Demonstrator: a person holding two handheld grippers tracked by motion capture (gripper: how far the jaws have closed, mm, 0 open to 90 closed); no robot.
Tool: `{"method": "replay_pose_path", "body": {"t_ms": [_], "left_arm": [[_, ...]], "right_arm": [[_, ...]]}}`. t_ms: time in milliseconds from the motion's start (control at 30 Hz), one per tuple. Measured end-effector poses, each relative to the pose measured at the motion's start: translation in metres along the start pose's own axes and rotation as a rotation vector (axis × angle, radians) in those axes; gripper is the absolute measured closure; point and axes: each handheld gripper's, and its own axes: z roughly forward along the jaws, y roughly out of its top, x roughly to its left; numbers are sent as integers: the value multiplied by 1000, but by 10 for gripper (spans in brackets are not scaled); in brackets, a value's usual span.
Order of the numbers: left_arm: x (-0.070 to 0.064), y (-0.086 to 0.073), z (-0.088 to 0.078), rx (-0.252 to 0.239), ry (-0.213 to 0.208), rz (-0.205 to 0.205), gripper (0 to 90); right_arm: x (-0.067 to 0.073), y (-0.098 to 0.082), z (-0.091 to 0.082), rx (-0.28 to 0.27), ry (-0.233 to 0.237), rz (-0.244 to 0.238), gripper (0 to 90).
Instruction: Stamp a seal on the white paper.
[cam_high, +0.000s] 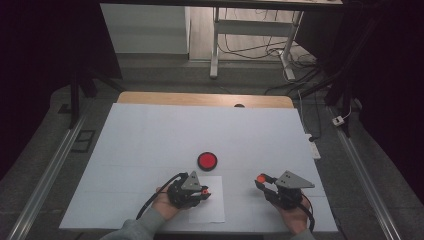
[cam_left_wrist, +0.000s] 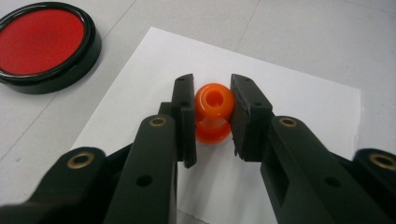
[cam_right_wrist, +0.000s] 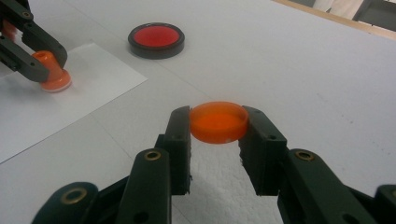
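High view: we see left claw (cam_high: 204, 192) pinching orange stamp (cam_high: 204, 191) upright on paper (cam_high: 212, 207); right claw (cam_high: 260, 180) pinching orange cap (cam_high: 261, 178), well apart rightward.

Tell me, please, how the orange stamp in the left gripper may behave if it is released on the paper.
The orange stamp has a round knob over a wider flat foot, so it would probably stand, not roll. It looks like small, glossy plastic: likely light, stiff and somewhat slippery. The left gripper clamps only the knob, so it might twist slightly.
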Motion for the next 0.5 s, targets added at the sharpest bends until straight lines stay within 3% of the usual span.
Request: {"method": "replay_pose_path", "body": {"t_ms": [167, 233, 267, 367, 500], "left_arm": [[0, 0, 0, 3, -2, 4, 723], [0, 3, -1, 16, 7, 38, 722], [-1, 4, -3, 6, 33, 49, 721], [3, 6, -15, -113, -4, -9, 721], [6, 10, -26, -169, -28, -37, 721]], "right_arm": [[0, 0, 0, 1, -3, 5, 644], [0, 0, 0, -2, -1, 4, 644], [0, 0, 0, -2, 0, 2, 644], [-1, 0, -1, 1, 0, 2, 644], [-3, -1, 0, 2, -2, 7, 644]]}}
